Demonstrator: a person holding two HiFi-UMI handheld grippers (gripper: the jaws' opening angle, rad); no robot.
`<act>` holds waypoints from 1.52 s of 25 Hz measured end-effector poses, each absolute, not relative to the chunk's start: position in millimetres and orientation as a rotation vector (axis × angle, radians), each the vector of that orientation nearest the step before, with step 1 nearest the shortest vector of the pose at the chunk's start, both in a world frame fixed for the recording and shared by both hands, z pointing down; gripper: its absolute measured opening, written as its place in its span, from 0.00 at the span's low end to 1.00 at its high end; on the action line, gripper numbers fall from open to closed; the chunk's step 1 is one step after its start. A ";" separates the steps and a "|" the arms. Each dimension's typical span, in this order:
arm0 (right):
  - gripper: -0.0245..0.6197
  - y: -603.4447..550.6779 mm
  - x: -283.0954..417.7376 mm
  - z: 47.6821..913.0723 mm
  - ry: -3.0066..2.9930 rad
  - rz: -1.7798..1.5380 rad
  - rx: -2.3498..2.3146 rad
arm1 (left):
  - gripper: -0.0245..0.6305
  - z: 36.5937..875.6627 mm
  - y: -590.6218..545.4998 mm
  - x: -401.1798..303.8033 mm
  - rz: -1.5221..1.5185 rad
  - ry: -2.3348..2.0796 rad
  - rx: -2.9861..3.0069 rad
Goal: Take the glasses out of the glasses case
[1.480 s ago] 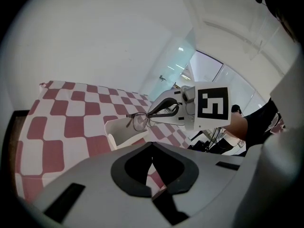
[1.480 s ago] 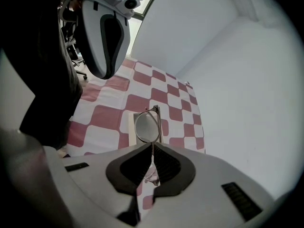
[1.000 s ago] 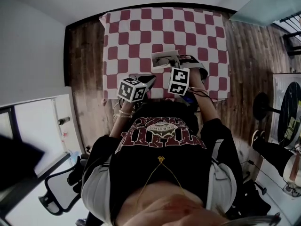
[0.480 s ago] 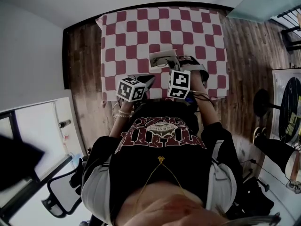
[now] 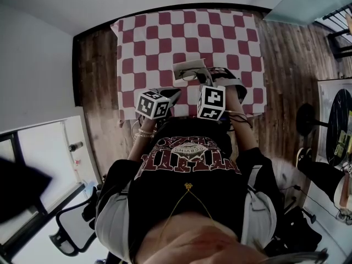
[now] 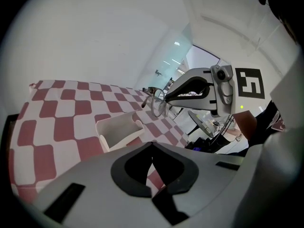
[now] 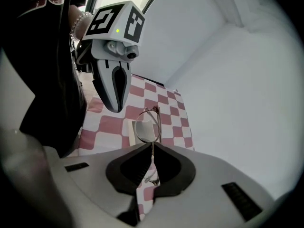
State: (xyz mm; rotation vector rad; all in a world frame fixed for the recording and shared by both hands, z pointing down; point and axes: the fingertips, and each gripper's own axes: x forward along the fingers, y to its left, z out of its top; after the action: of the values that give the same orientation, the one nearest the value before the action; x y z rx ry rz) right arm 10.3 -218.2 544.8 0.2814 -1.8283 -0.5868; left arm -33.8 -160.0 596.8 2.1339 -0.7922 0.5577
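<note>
The open white glasses case [image 5: 186,66] lies on the red-and-white checked table [image 5: 159,32]; it also shows in the left gripper view [image 6: 118,131]. My right gripper [image 7: 152,147] is shut on thin wire-rimmed glasses [image 7: 148,123], gripping them by the frame, lenses upright. It holds them just above and beside the case [image 7: 132,127]. From the head view the glasses [image 5: 190,75] hang at the right gripper [image 5: 201,77] tips. My left gripper [image 6: 152,144] is shut with nothing in it, near the table's front edge, short of the case; it also shows from above [image 5: 174,93].
Wooden floor [image 5: 99,81] surrounds the small table. A white wall runs along the far side. An office chair [image 5: 71,224] stands behind me on the left, and a dark stand [image 5: 306,124] on the right.
The right gripper has drawn slightly back toward me with the glasses, which stand a little clear of the case. The left gripper has stayed where it was.
</note>
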 end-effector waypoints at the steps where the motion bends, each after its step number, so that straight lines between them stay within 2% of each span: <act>1: 0.08 -217.8 11.2 543.5 -1.828 -0.590 0.287 | 0.04 597.4 -159.8 -33.3 0.559 -0.790 2.134; 38: 0.08 -194.1 32.9 514.8 -1.856 -0.525 0.302 | 0.04 594.5 -155.4 -11.2 0.547 -0.735 2.161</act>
State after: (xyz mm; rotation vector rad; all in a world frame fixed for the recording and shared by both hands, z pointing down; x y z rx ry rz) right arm 32.9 -194.1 514.8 0.3020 -1.8558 -0.5251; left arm -11.2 -155.4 594.5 2.1607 -0.7346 0.5474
